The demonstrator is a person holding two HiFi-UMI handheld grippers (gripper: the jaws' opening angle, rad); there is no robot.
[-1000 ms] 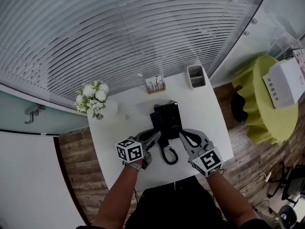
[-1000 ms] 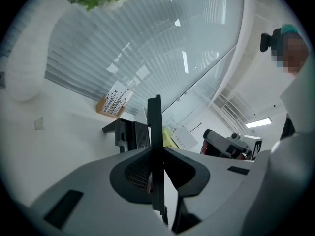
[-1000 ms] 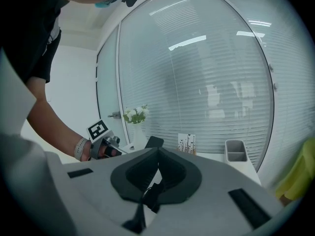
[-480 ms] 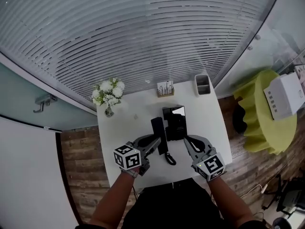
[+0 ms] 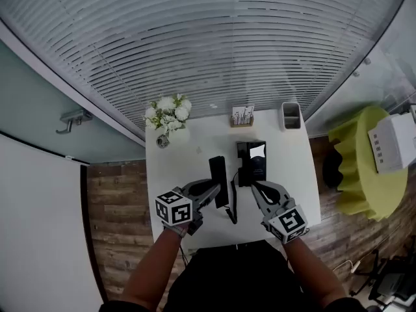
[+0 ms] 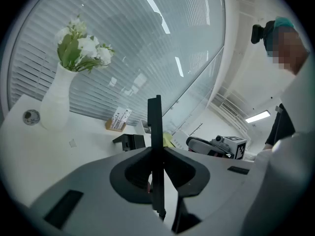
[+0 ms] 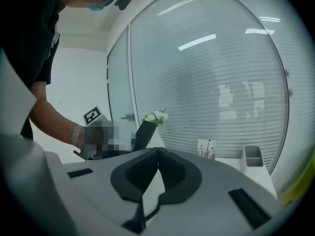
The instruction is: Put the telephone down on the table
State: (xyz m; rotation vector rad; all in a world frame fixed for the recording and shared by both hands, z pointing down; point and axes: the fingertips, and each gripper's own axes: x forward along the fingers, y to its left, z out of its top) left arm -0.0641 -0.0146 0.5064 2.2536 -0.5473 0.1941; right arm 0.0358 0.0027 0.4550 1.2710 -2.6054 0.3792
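Note:
My left gripper (image 5: 214, 188) is shut on the black telephone handset (image 5: 219, 173), which it holds over the white table (image 5: 188, 168), left of the black phone base (image 5: 251, 164). The cord (image 5: 233, 205) hangs from the handset's near end. In the left gripper view the handset (image 6: 155, 124) stands edge-on between the jaws, with the base (image 6: 129, 141) behind it. My right gripper (image 5: 255, 186) sits just in front of the base, shut and holding nothing. In the right gripper view its tips (image 7: 157, 151) meet and the handset (image 7: 145, 134) shows to the left.
A white vase of flowers (image 5: 168, 112) stands at the table's far left. A card holder (image 5: 242, 116) and a grey organiser (image 5: 290, 115) stand along the far edge. A round yellow-green table (image 5: 354, 168) with a white box (image 5: 395, 142) is on the right.
The handset has come off the base and moved left in my left gripper. Its cord has gone from a loop to a straighter hang. The head view now sits higher above the table.

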